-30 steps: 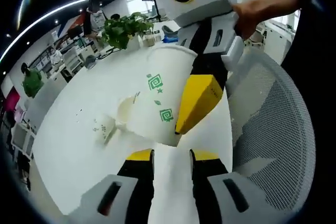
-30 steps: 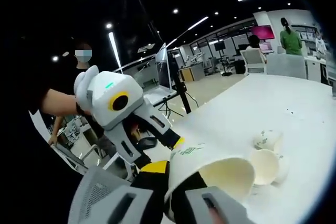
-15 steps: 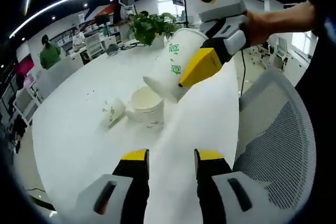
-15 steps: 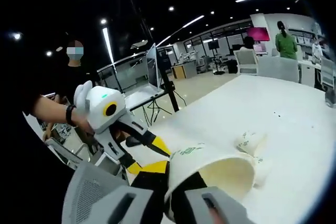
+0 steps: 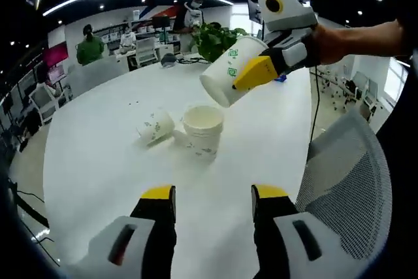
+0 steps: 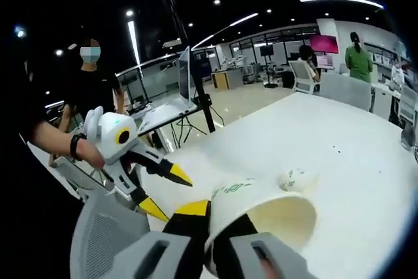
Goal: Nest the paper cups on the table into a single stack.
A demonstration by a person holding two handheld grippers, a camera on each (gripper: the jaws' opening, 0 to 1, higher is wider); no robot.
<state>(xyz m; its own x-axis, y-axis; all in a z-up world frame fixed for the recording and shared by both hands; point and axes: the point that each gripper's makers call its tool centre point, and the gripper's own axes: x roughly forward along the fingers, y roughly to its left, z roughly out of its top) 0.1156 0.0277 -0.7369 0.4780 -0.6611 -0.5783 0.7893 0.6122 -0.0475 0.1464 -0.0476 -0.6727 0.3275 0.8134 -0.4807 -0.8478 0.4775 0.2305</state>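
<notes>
Three paper cups are in play on a round white tabletop (image 5: 98,161). In the left gripper view, a tipped cup (image 5: 155,126) lies just beside an upright cup (image 5: 202,127) near the tabletop's middle, with bare surface all around them. Above and right of them, the right gripper (image 5: 251,73) pinches a held cup (image 5: 228,78) on its wall, tilted in the air. The left gripper (image 5: 212,210) hangs near the tabletop's near edge, its fingers spread and empty. A mesh chair (image 5: 346,194) stands at the right edge. Behind, a potted plant (image 5: 219,38) sits at the far rim in an open-plan office under ceiling lights.
</notes>
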